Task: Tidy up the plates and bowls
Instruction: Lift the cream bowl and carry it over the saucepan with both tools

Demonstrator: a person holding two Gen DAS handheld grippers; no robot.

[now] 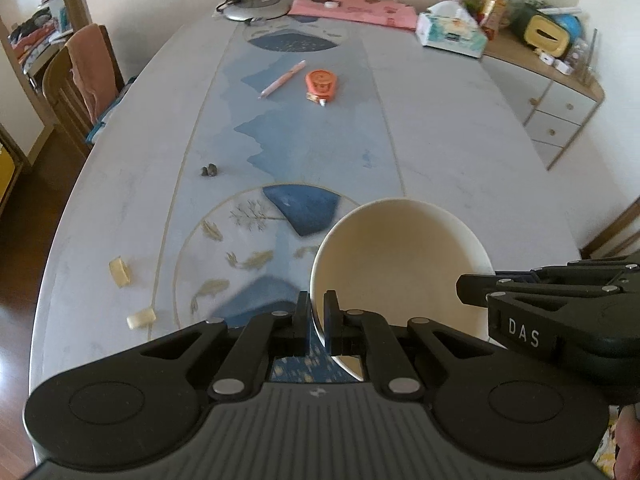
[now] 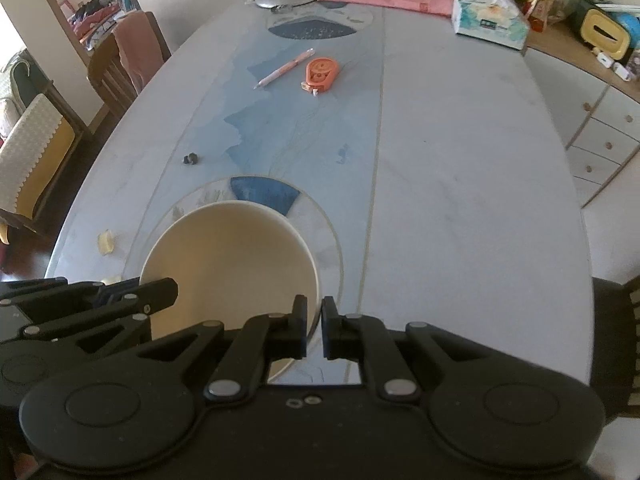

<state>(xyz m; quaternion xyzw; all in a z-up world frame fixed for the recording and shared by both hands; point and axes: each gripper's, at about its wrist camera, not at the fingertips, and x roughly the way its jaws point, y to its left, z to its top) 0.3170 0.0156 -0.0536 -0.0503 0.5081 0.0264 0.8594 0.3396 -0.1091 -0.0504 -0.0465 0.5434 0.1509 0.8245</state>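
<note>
A cream bowl (image 1: 400, 256) hangs tilted above the near end of the patterned table (image 1: 460, 140), carried by both grippers. My left gripper (image 1: 316, 314) is shut on the bowl's left rim, which runs between its pads. The right gripper (image 1: 474, 292) comes in from the right and grips the opposite rim. In the right wrist view the bowl (image 2: 228, 256) sits left of centre, with my right gripper (image 2: 315, 318) shut on its right rim. The left gripper (image 2: 160, 288) holds the rim at the far left. The bowl is empty inside.
A pink pen (image 1: 283, 79) and an orange tape dispenser (image 1: 321, 85) lie mid-table. A lamp base (image 1: 256, 6), pink cloth (image 1: 352, 4) and tissue box (image 1: 450, 30) are at the far end. Yellowish pieces (image 1: 119, 271) lie near the left edge. A chair (image 1: 84, 76) stands left, a cabinet (image 1: 560, 104) right.
</note>
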